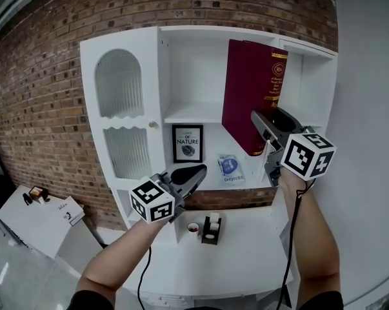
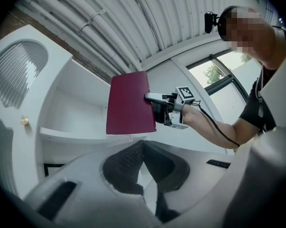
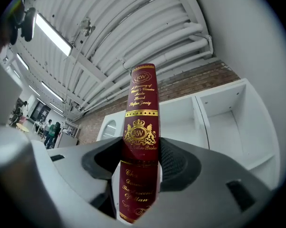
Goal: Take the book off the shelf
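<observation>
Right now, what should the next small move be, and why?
Probably draw the book straight back toward the person, clear of the shelf. The right hand-held gripper is shut on the spine, and the book's lower corner hangs below the shelf's board, so it seems free. The left hand-held gripper is shut and empty.

Glossy book with gilt lettering; shelf seemingly matt painted wood.

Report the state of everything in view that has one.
Dark red hardcover book: near upright, clamped at its spine, off the white shelf.
Right gripper: shut on the book.
Left gripper: shut, empty.
White arched cabinet door: closed.
Black-framed print: standing upright.
</observation>
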Tool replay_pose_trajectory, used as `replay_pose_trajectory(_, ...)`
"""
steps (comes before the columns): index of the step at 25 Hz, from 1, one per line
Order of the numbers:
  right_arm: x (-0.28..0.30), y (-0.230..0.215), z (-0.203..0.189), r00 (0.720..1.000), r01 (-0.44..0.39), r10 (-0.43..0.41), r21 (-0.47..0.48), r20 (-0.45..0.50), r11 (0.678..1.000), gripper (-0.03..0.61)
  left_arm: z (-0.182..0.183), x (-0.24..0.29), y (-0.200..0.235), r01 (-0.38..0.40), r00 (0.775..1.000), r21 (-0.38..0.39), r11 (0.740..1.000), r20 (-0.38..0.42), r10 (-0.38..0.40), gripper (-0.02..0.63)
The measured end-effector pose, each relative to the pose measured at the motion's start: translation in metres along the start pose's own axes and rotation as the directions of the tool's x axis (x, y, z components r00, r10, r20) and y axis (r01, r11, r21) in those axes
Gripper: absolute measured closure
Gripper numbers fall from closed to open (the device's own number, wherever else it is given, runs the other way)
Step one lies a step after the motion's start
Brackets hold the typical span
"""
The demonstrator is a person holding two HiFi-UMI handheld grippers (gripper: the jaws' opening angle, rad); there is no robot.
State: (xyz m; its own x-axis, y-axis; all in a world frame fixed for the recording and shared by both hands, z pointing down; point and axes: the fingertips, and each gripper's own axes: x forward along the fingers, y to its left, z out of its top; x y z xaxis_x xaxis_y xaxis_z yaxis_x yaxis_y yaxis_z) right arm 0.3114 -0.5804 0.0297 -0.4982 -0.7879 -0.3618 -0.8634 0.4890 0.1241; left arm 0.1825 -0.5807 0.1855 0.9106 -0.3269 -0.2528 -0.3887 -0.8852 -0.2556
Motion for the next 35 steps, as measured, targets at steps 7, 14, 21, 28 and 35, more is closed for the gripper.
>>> replay_pose_trajectory(7,-0.05,0.08,-0.021,0.999,-0.032,0.032,0.037,0.005,0.999,0.344,0.006,-0.069,-0.026,0.032,0.999,0.01,0.999,-0.012,-0.032,0.606)
replay_pose_trajectory(14,-0.089,0.164,-0.056,1.0,-0.017,0.017,0.094,-0.002,0.995,0.344,-0.002,-0.155,-0.041,0.029,0.999,-0.044,0.999,-0.035,-0.03,0.606)
replay_pose_trajectory(21,-0.137,0.221,-0.107,0.999,0.038,-0.039,0.267,0.0,0.963,0.344,-0.002,-0.225,-0.071,0.062,0.998,-0.146,0.987,-0.008,-0.064,0.606)
replay_pose_trajectory(28,-0.189,0.255,-0.14,0.995,0.096,-0.084,0.315,-0.054,0.944,0.344,-0.02,-0.26,-0.128,0.09,0.995,-0.138,0.986,-0.029,-0.095,0.606)
replay_pose_trajectory(35,-0.239,0.267,-0.148,0.993,0.105,-0.078,0.342,-0.091,0.934,0.344,-0.031,-0.278,-0.17,0.043,0.997,-0.197,0.979,-0.06,-0.056,0.606)
